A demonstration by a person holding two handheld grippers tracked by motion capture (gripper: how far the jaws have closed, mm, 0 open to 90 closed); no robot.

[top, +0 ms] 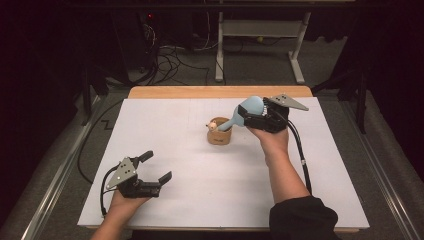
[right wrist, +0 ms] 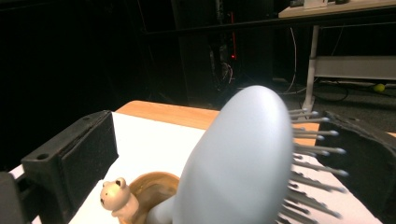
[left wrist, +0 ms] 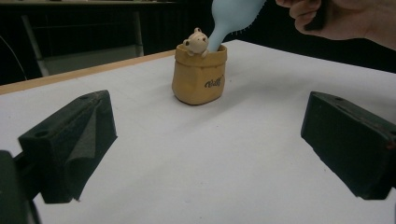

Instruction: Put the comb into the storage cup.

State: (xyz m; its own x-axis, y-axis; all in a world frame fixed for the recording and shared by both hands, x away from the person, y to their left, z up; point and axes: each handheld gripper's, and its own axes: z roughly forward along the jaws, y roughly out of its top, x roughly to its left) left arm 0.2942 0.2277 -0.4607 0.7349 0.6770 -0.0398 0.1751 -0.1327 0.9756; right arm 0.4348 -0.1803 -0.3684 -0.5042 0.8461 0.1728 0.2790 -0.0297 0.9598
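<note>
A light blue hairbrush stands tilted with its handle down in a small tan pot near the middle of the white table. A little bear figure sits on the pot's rim. My right gripper is open around the brush head. The left jaw stands clear of the brush's smooth back, and the bristles point at the right jaw. At the near left my left gripper rests open and empty, facing the pot and the brush.
The white sheet leaves a wooden strip showing along the table's far edge. Beyond it are floor cables and white desk legs. Metal rails run along both sides of the table.
</note>
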